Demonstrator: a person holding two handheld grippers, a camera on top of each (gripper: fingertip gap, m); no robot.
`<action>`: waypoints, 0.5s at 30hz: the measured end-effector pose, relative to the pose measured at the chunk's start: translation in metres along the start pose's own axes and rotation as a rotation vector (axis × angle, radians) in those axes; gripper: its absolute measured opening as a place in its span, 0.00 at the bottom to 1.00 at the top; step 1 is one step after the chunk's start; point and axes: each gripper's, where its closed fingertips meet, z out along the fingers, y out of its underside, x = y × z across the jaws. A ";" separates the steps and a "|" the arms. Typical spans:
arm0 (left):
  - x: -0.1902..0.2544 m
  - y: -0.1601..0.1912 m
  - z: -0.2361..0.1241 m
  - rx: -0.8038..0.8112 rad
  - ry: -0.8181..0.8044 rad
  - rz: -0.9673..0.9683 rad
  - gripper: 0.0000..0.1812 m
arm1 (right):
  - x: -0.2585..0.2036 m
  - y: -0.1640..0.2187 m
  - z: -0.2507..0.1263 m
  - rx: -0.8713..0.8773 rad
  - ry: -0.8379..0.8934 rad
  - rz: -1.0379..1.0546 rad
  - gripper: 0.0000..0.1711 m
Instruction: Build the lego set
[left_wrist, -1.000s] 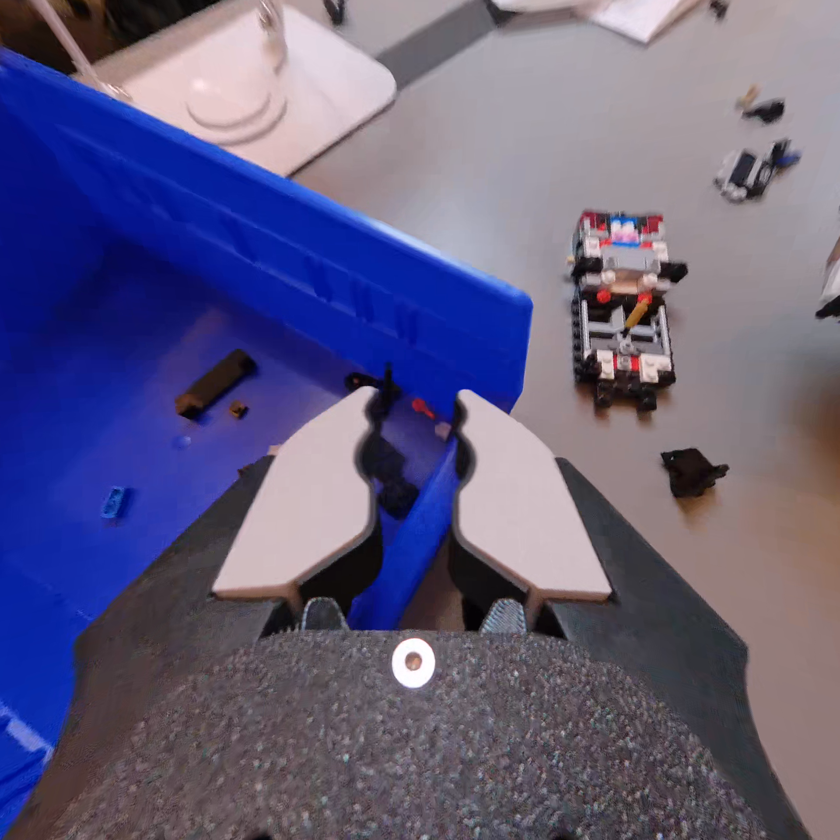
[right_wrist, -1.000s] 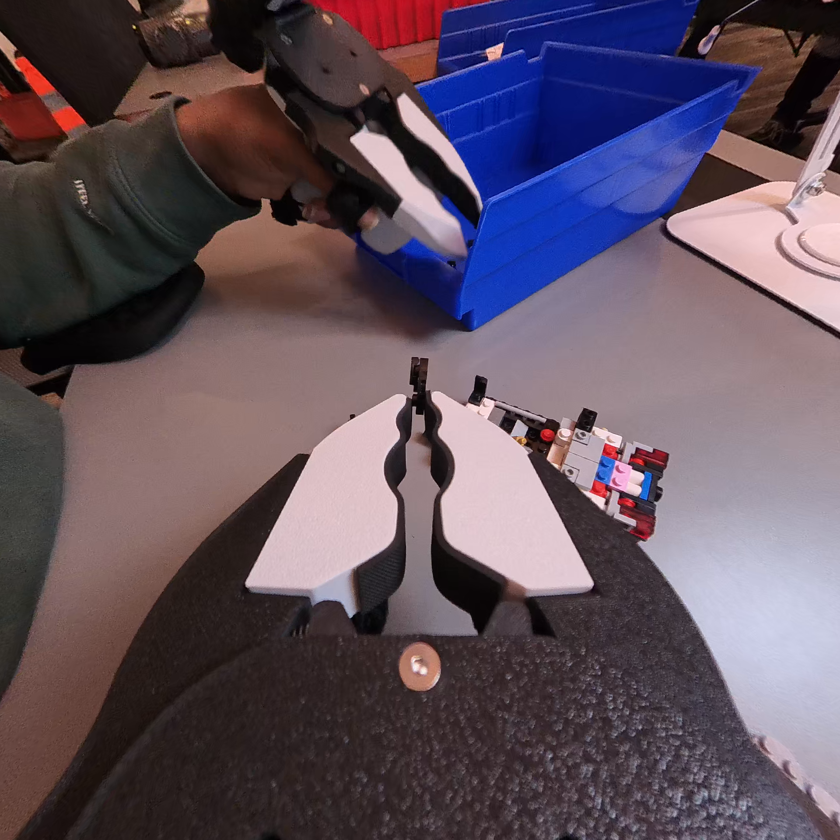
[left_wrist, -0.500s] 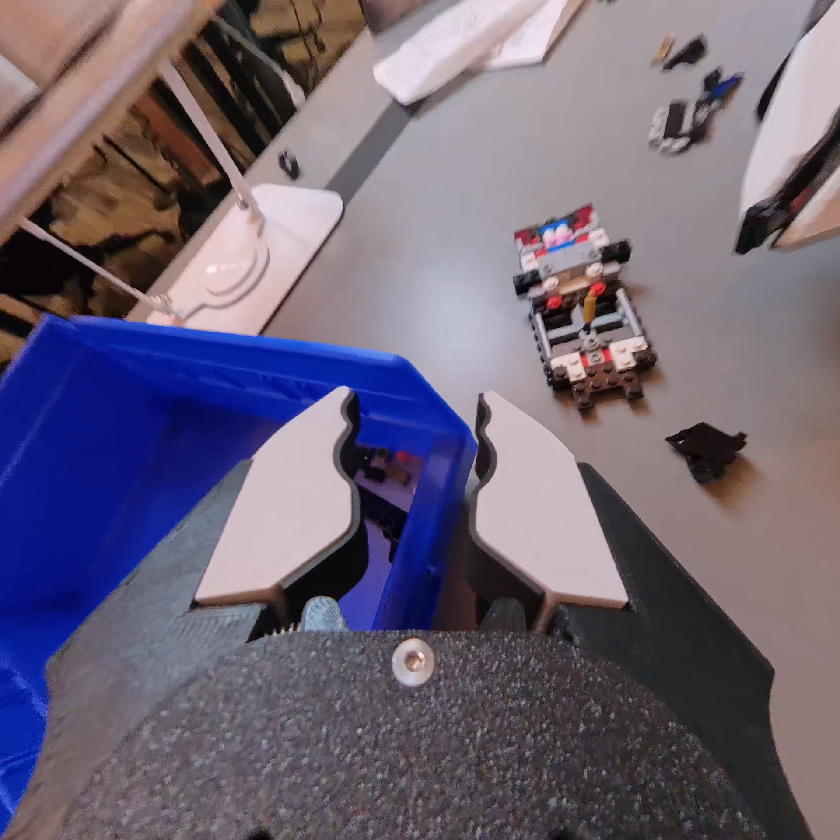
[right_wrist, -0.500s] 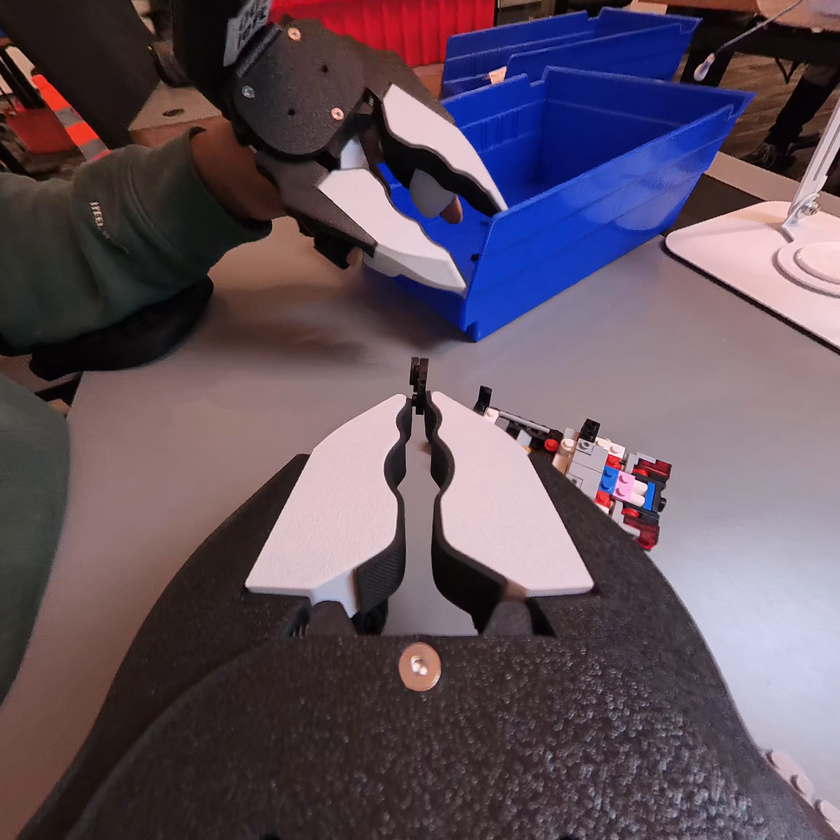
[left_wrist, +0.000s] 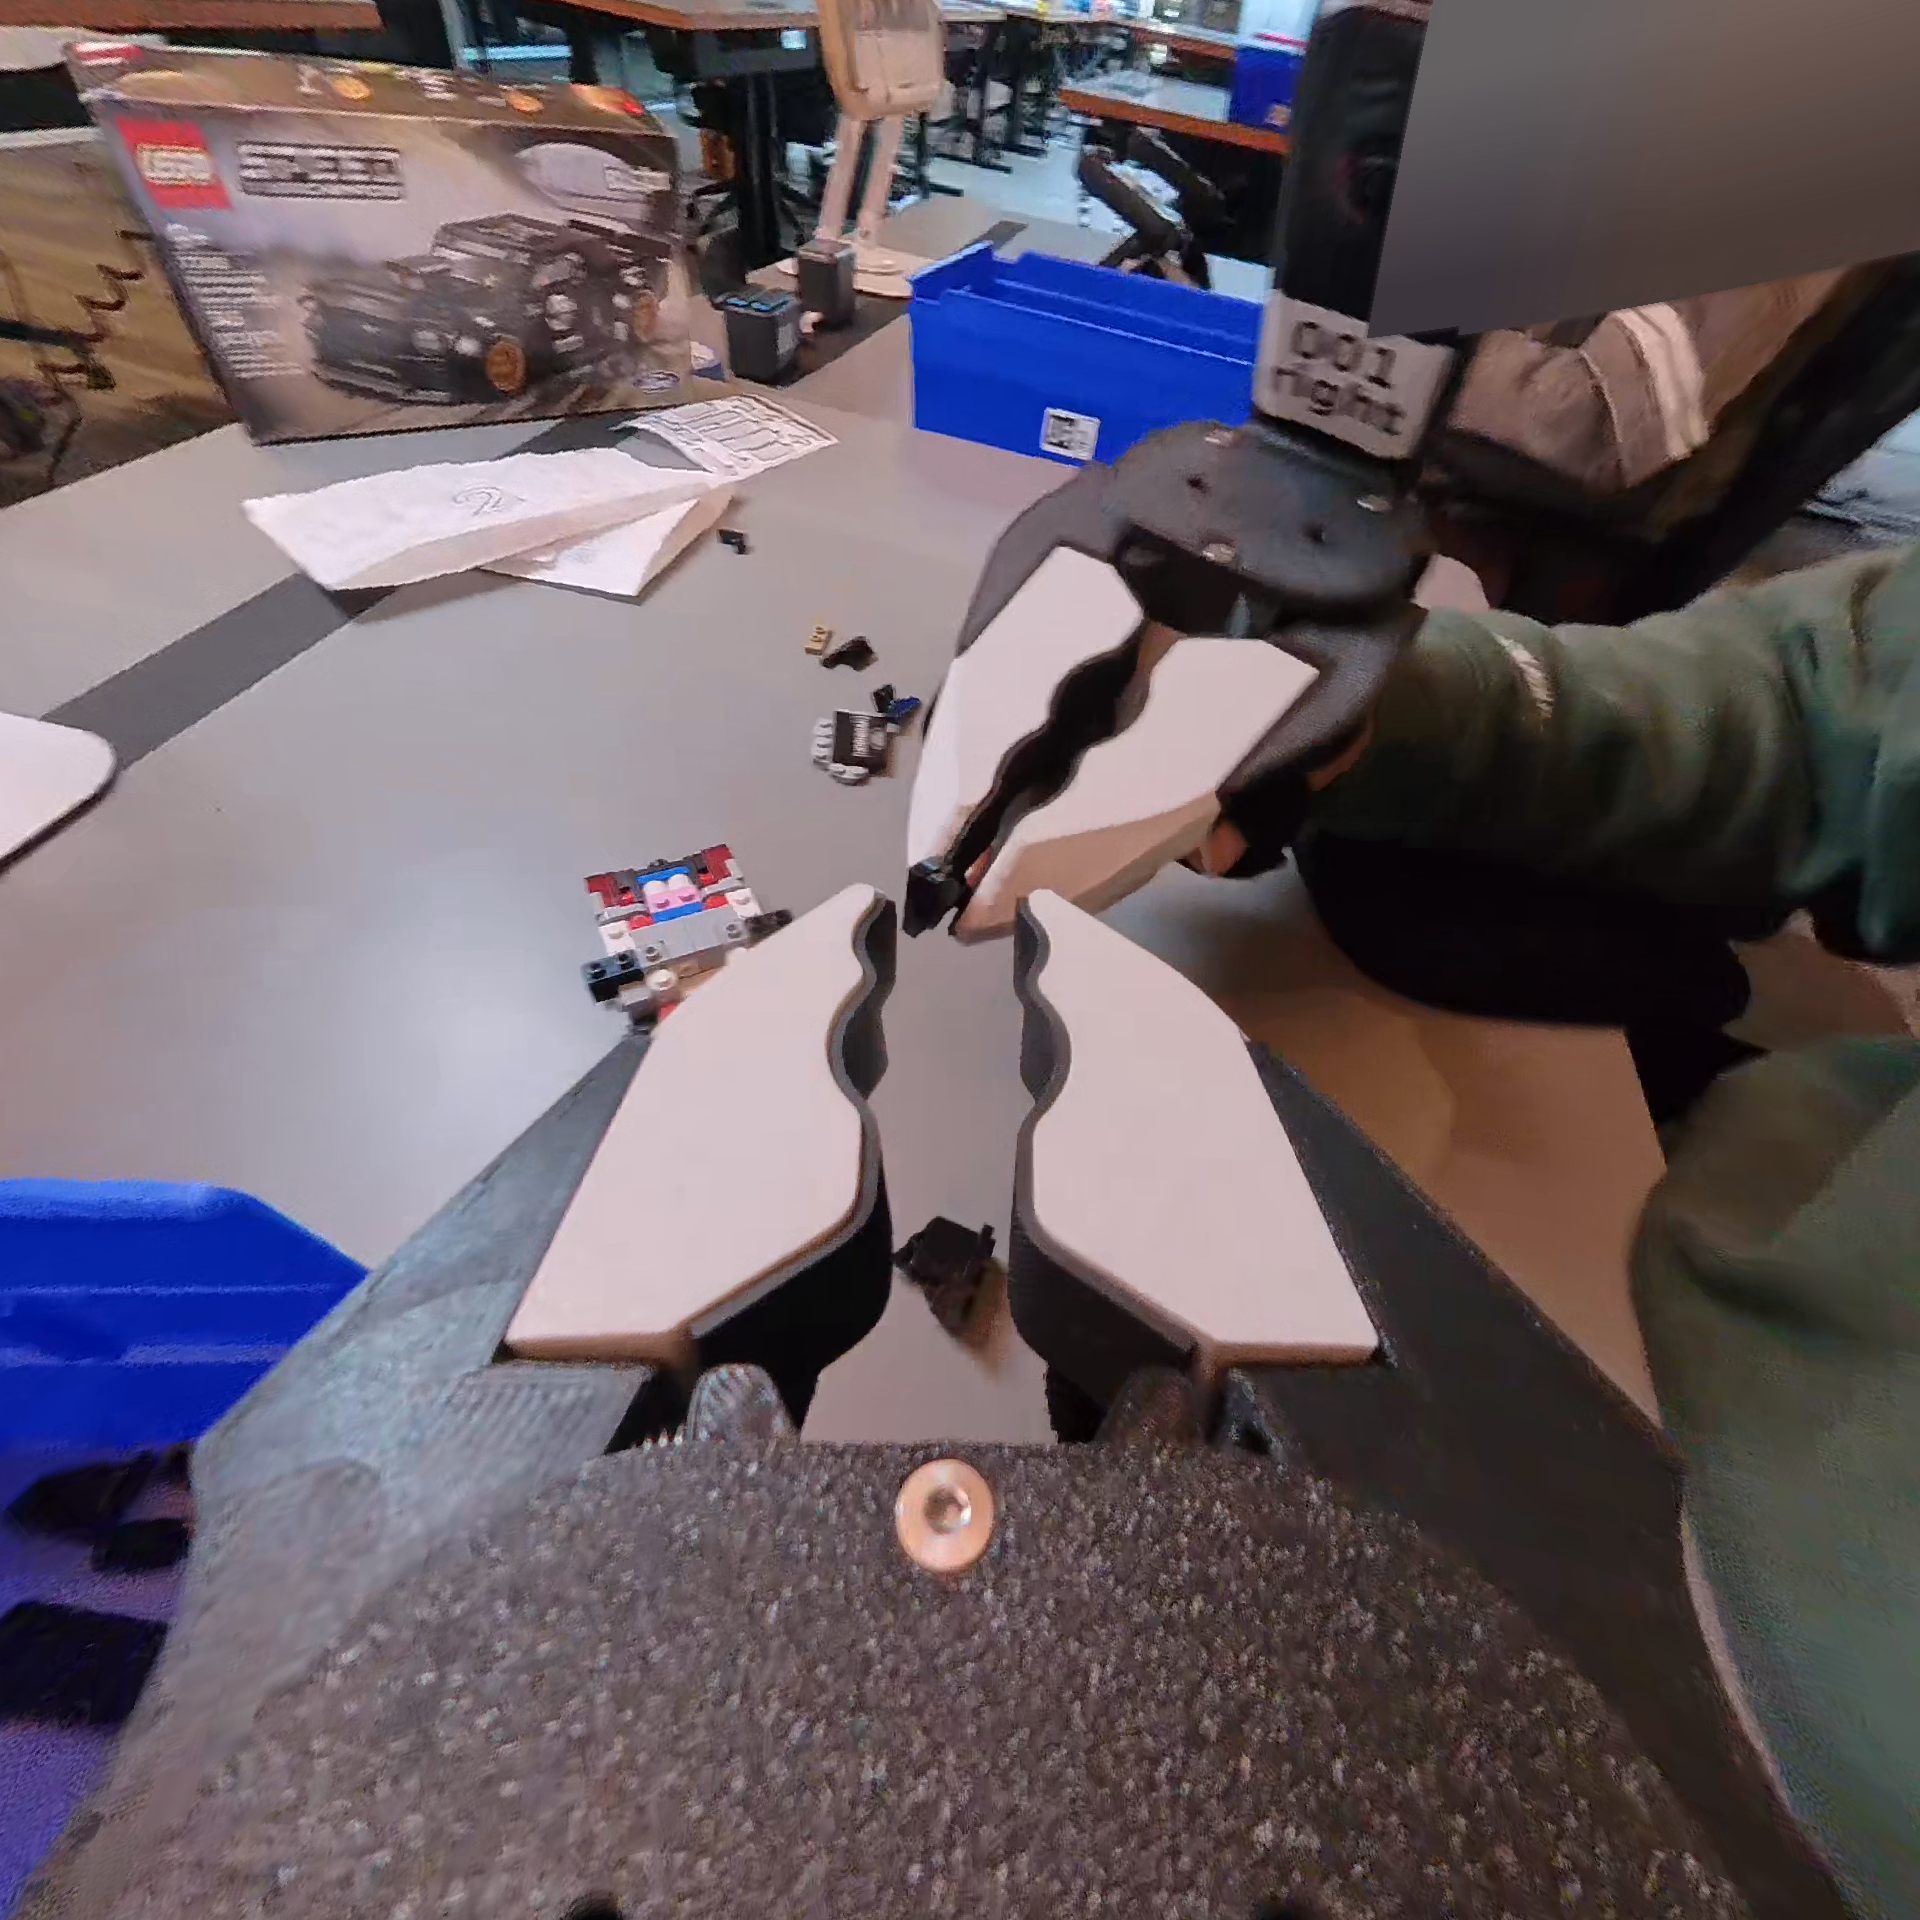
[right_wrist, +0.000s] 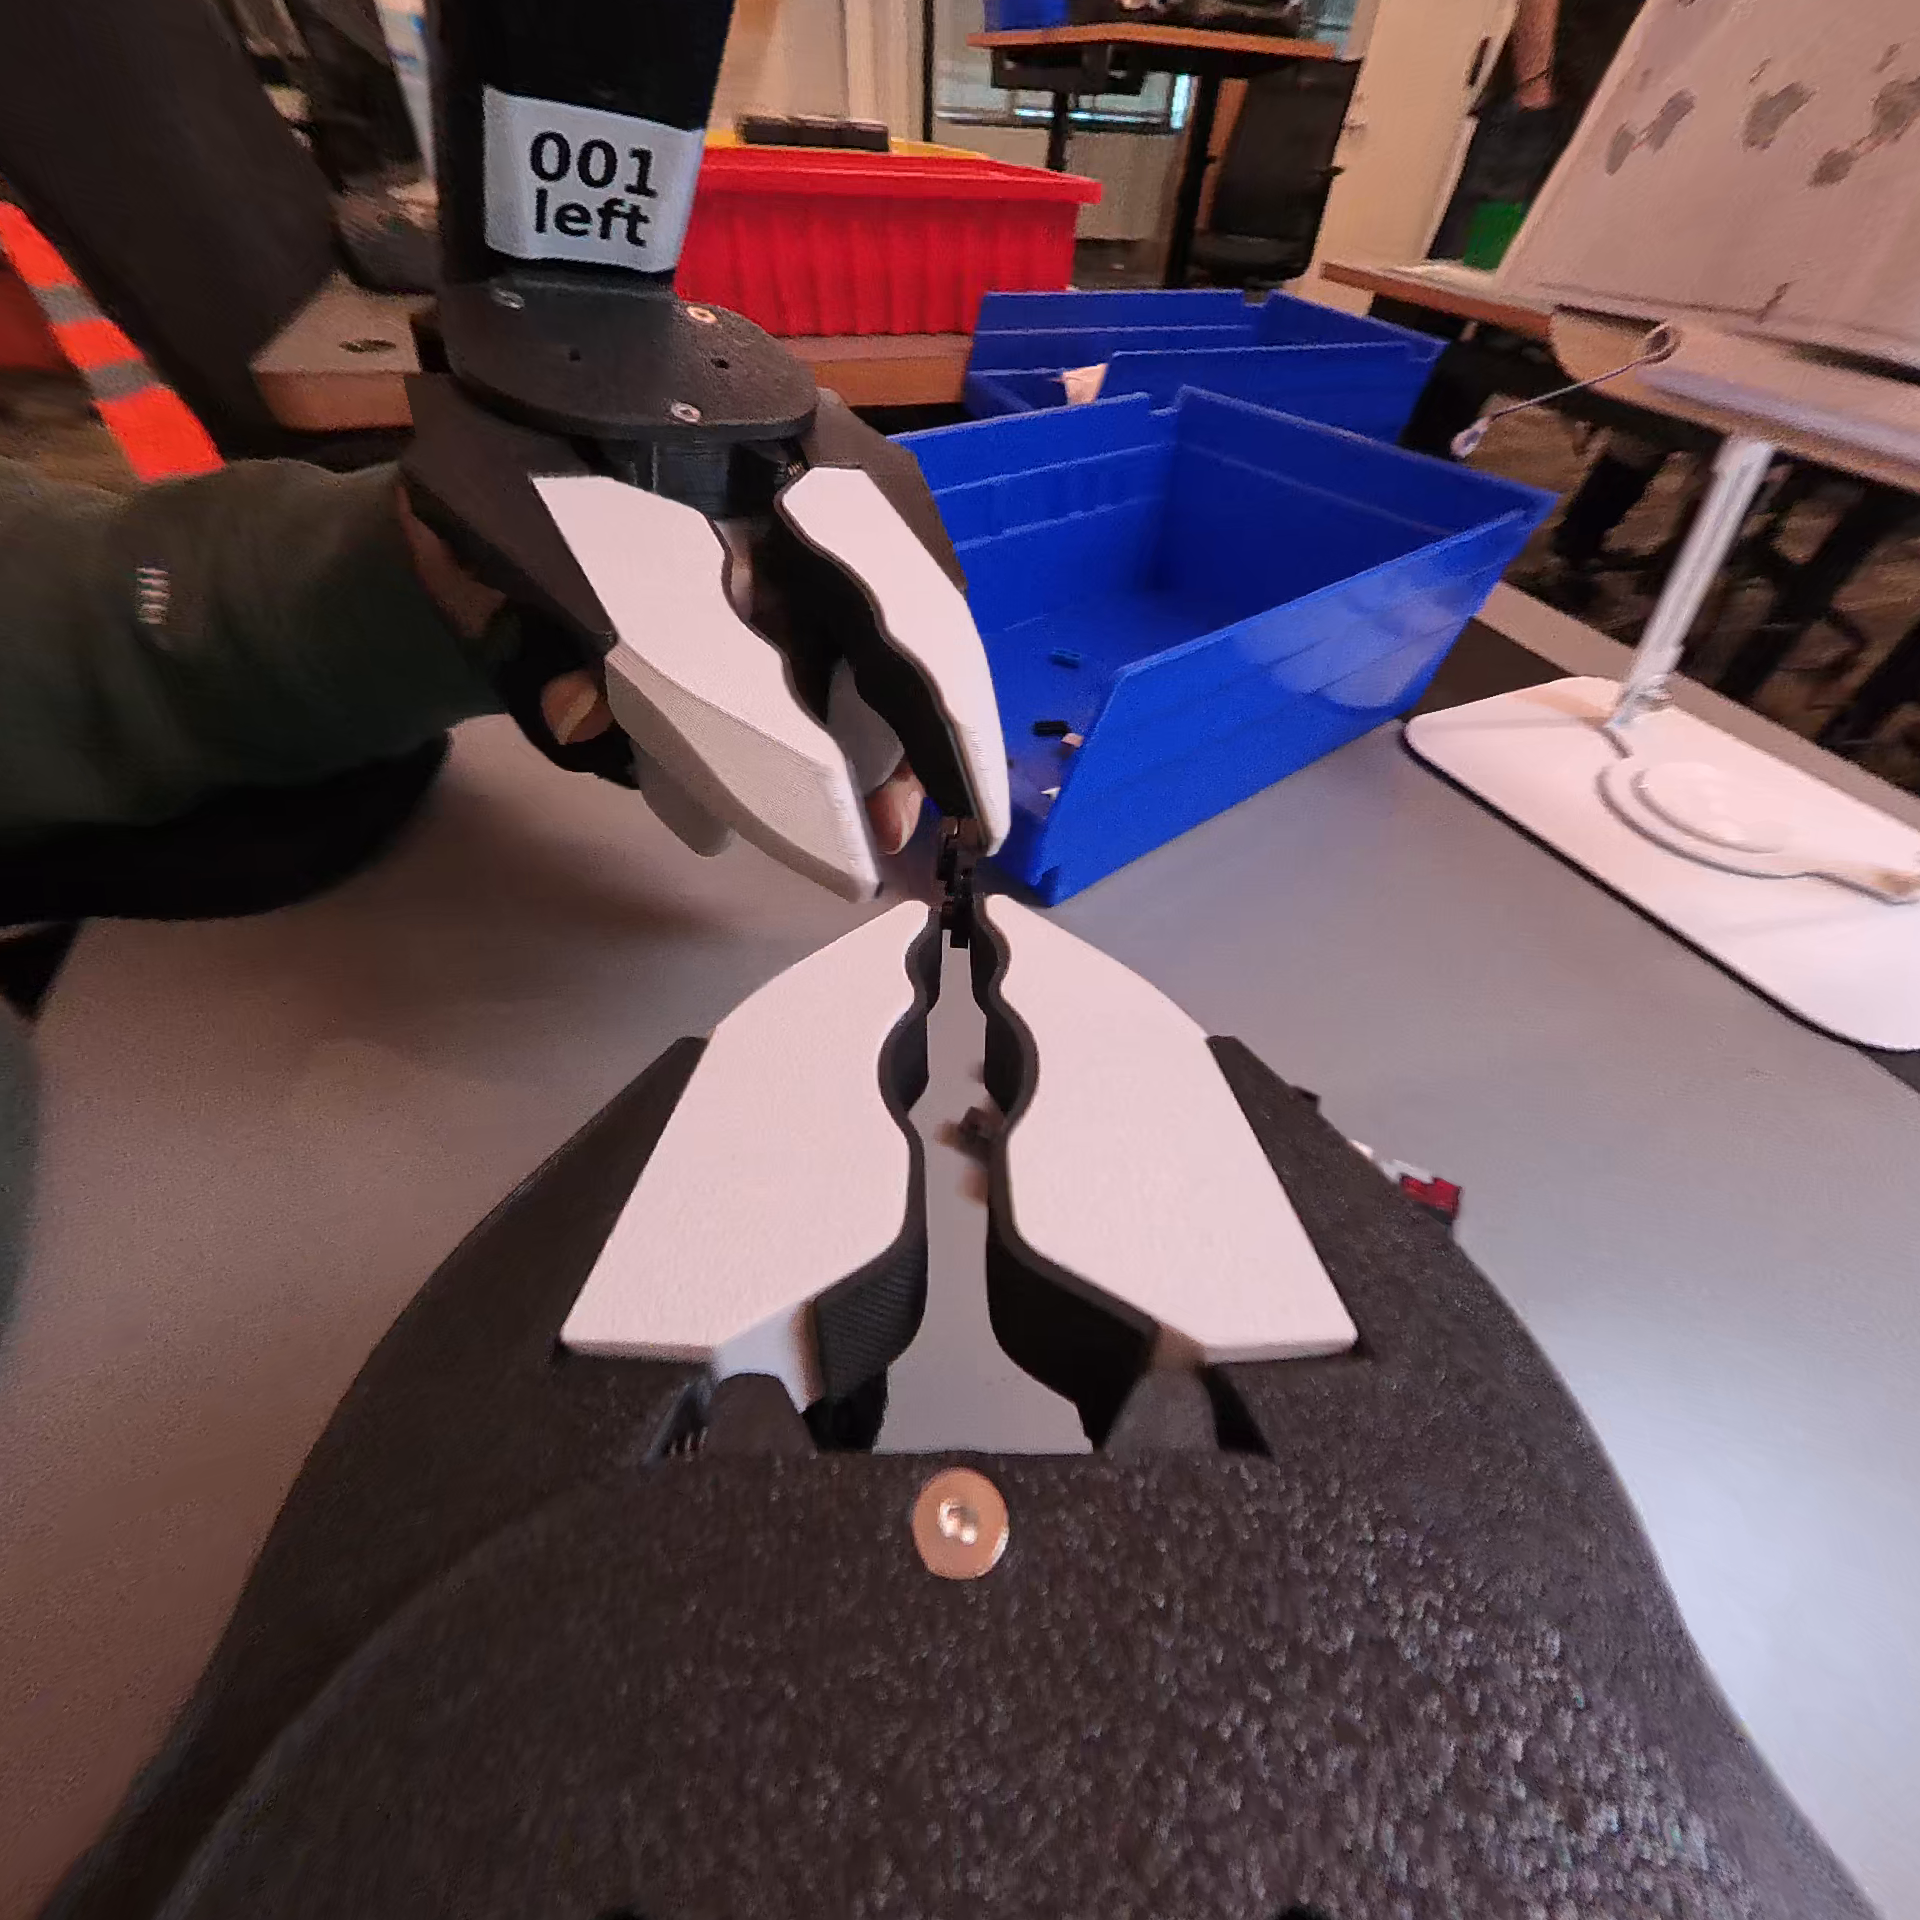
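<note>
**Black piece pinched between 2 meeting grippers**

The right gripper (right_wrist: 951, 920) is clamped on a small black piece (right_wrist: 953, 894) at its tips. The left gripper (left_wrist: 945, 914), jaws parted and empty, faces it tip to tip, the piece (left_wrist: 932, 902) at 12 o'clock. Below, a black part (left_wrist: 948, 1265) lies on the table (left_wrist: 364, 831); a brick car (left_wrist: 665, 925) sits at 10 o'clock, a blue bin (right_wrist: 1299, 582) beyond. The grip looks thin, so a nudge from the left tips could twist the piece out.

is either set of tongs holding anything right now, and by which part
The right tongs pinch a small black piece by its lower end at their tips. The left tongs are open and hold nothing, close to that piece.
</note>
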 end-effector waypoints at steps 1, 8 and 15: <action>-0.003 -0.001 0.001 0.000 -0.029 -0.008 0.12 | 0.001 -0.001 0.001 -0.001 0.025 -0.023 0.03; -0.011 -0.011 0.000 0.068 -0.087 -0.106 0.07 | 0.007 -0.009 0.003 -0.033 0.223 -0.217 0.03; -0.010 -0.020 -0.004 0.113 -0.061 -0.192 0.07 | 0.010 -0.020 0.000 -0.022 0.378 -0.365 0.03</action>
